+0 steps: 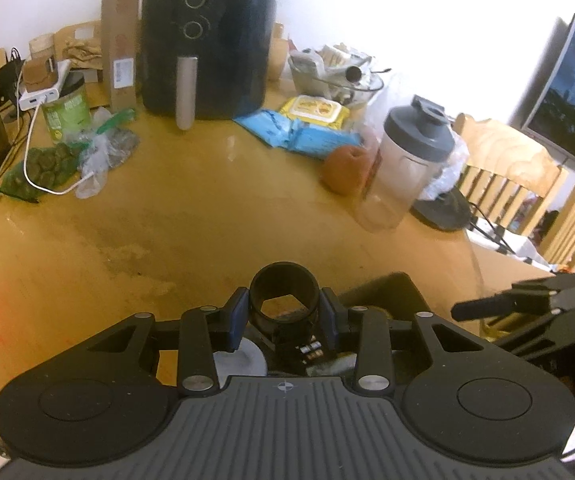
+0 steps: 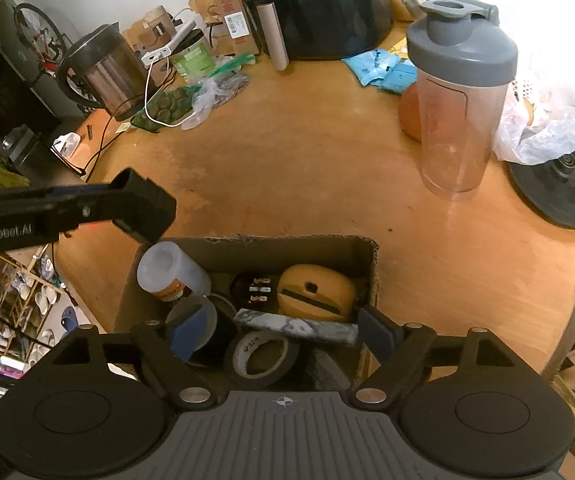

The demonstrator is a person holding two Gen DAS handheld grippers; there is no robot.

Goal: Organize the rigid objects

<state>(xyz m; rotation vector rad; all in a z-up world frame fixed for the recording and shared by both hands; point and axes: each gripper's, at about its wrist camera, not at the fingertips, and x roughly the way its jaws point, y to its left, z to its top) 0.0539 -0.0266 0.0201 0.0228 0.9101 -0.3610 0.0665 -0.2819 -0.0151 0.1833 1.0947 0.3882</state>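
Cluttered wooden counter (image 2: 307,152) is carrying an open cardboard box (image 2: 367,256) at its near edge; left tool (image 1: 283,312) is gripping a black hollow cylinder (image 1: 283,284) above it; right tool (image 2: 283,336) is gaping empty over the box.

Blown-out upper right, fisheye-warped edges

One cardboard box (image 2: 367,272) holds one white bottle (image 2: 167,268), one tape roll (image 2: 261,356), one yellow case (image 2: 315,292). One shaker bottle (image 2: 459,92), one kettle (image 2: 99,68), one air fryer (image 1: 207,40).
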